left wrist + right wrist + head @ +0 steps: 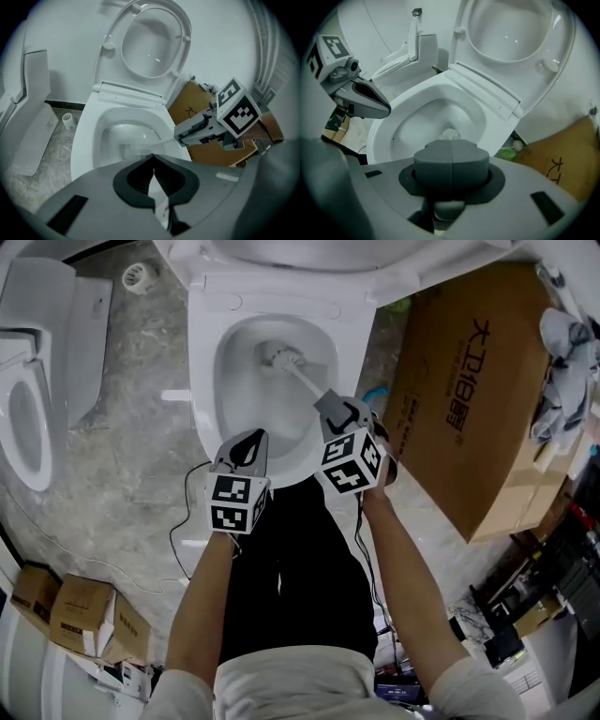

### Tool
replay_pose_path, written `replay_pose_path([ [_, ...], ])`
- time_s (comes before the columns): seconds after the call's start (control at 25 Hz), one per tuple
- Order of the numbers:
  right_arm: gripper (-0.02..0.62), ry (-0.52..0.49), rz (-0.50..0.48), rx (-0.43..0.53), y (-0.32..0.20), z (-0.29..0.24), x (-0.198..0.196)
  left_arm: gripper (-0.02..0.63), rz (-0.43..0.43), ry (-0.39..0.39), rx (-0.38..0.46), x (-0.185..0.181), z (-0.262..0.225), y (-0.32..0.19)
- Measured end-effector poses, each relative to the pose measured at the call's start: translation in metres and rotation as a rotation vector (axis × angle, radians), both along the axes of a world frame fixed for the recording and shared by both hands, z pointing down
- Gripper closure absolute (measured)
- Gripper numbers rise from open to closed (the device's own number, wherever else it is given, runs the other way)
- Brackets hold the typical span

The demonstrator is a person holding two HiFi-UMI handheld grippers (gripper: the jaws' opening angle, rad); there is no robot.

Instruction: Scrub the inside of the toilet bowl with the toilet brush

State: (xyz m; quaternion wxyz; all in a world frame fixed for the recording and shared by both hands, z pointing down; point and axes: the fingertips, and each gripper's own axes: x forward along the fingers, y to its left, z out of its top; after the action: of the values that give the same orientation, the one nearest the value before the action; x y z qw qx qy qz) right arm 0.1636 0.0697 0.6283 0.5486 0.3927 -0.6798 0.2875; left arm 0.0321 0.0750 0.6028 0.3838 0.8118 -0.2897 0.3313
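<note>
The white toilet bowl (208, 381) stands open with its lid (150, 42) raised. A white toilet brush (281, 356) has its head down inside the bowl, near the drain, and its thin handle (307, 382) slants back to my right gripper (342, 414), which is shut on it. In the right gripper view the brush head (450, 134) shows just past the closed jaws (451, 151). My left gripper (247, 450) hovers over the bowl's near rim, shut and holding nothing (153, 158). The right gripper (187, 133) shows beside it.
A large brown cardboard box (478, 399) stands close on the right, with grey cloth (562, 371) on it. A second white toilet (37, 381) is at the left. Small boxes (84, 615) sit on the marble floor, and a cable (183, 521) trails there.
</note>
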Motion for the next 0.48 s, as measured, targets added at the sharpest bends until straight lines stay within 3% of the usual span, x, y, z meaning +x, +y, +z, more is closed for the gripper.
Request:
replay_pose_path([
  [0.48, 0.448, -0.017, -0.006, -0.048, 0.054, 0.008, -0.036, 0.595, 0.013, 0.006, -0.001, -0.018, 0.004, 0.013],
])
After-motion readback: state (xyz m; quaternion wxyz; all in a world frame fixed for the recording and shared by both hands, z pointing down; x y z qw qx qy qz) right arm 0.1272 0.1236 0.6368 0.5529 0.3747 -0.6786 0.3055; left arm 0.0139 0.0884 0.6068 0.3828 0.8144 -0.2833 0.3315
